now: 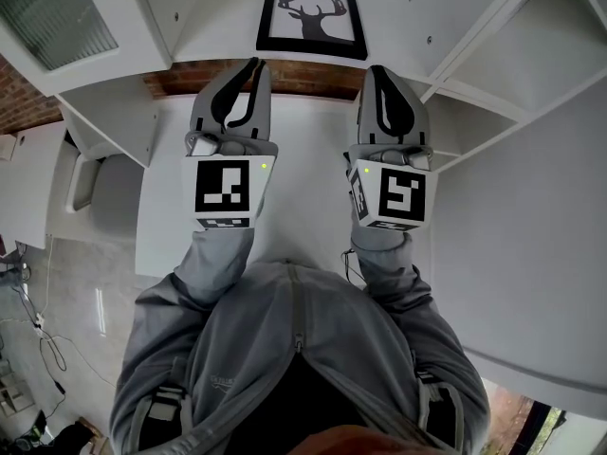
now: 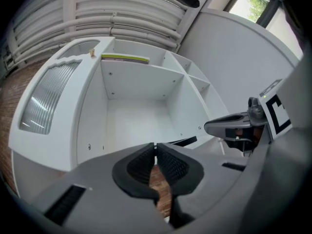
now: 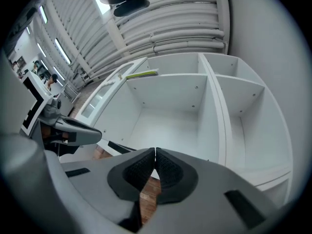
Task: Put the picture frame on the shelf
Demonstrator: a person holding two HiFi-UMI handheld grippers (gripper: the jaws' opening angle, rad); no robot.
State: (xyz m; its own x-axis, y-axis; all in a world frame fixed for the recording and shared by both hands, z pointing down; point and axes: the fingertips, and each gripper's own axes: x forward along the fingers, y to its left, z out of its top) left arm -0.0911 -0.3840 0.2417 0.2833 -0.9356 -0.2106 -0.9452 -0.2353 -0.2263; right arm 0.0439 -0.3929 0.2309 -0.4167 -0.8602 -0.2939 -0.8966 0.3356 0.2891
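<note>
A black picture frame (image 1: 312,17) with a deer-head silhouette lies flat on the floor of a white shelf compartment (image 1: 213,8), close to its front edge. In the gripper views only its thin dark edge shows (image 2: 185,141) (image 3: 119,147). My left gripper (image 1: 258,64) is shut and holds nothing, its tips just short of the frame's lower left corner. The right gripper (image 1: 375,69) is also shut and empty, just below the frame's lower right corner. Each gripper sees its own closed tips (image 2: 156,145) (image 3: 154,151) and the other gripper beside it.
The white shelf unit has more compartments to the right (image 1: 531,55) and a ribbed glass door panel (image 1: 57,17) at the left. A thin yellow-green item (image 2: 125,58) lies on an upper shelf. A strip of brick (image 1: 294,76) shows under the gripper tips.
</note>
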